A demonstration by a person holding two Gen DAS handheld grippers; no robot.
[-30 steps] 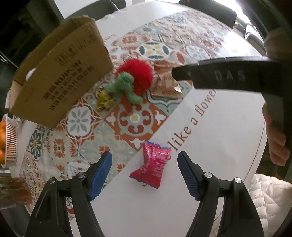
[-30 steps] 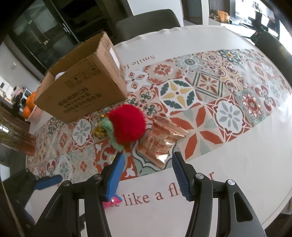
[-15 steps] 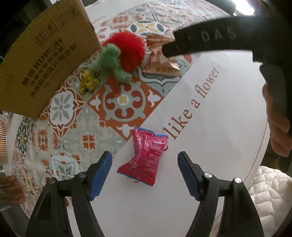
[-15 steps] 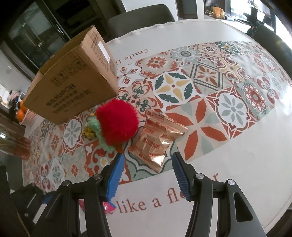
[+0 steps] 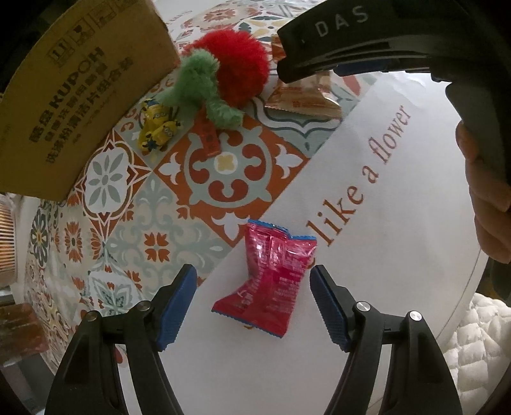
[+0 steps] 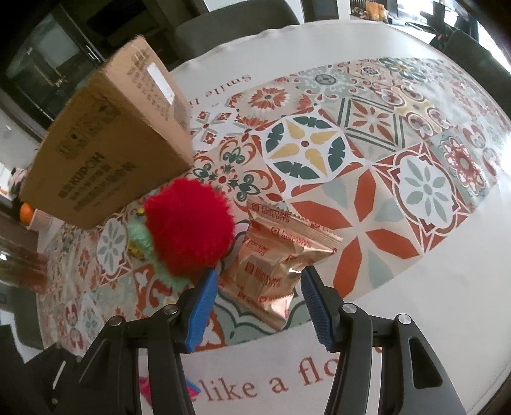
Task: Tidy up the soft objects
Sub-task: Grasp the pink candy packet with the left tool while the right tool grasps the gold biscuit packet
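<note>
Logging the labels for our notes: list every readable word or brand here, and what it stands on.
"KUPOH": cardboard box; Chinese lines beneath, too blurred.
"DAS": right gripper body.
"like a flower": tablecloth.
"Smile": tablecloth's far edge, right wrist view.
"BISCUITS": copper packet; first word unclear.
Pink packet, red tag: print unreadable.

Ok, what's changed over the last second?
Both claws have closed in: the left claw now straddles the pink packet, and the right claw brackets the copper packet. Both are open, neither gripping yet. The packets, red pompom and box haven't moved.
</note>
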